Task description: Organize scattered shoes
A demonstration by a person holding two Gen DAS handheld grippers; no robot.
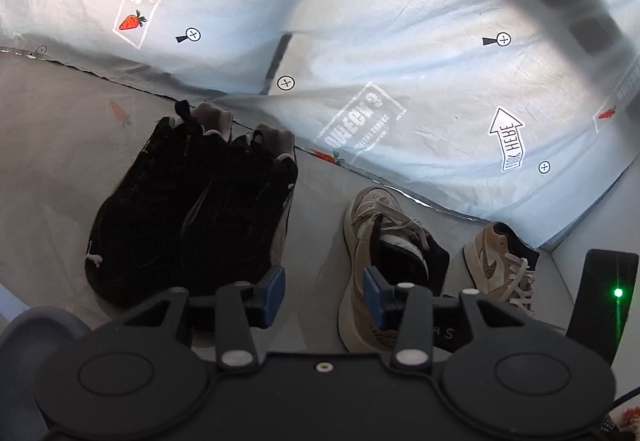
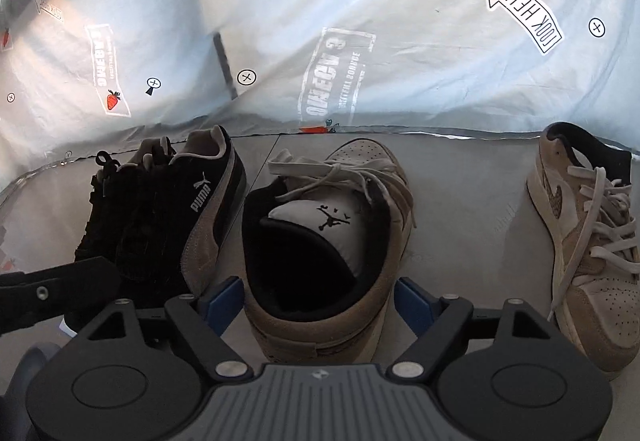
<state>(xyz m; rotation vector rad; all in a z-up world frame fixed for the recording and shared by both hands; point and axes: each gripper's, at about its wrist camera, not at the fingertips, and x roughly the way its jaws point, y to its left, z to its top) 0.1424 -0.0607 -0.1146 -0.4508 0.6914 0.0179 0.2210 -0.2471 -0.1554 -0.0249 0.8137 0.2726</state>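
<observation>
On the black suede shoe [image 2: 192, 225] just left of the right gripper [image 2: 319, 305], the word "PUMA" and a leaping-cat logo are printed in silver. A black jumping-figure logo is seen on the white insole of the tan sneaker [image 2: 332, 225] between the gripper's fingers. On the pale sheet [image 2: 400, 21] beyond, an arrow sign [image 2: 520, 11] reading "LOOK HERE" is shown mirrored, and stamped labels with a strawberry appear reversed, seemingly "OMEGA 3"; the smaller print cannot be read.
</observation>
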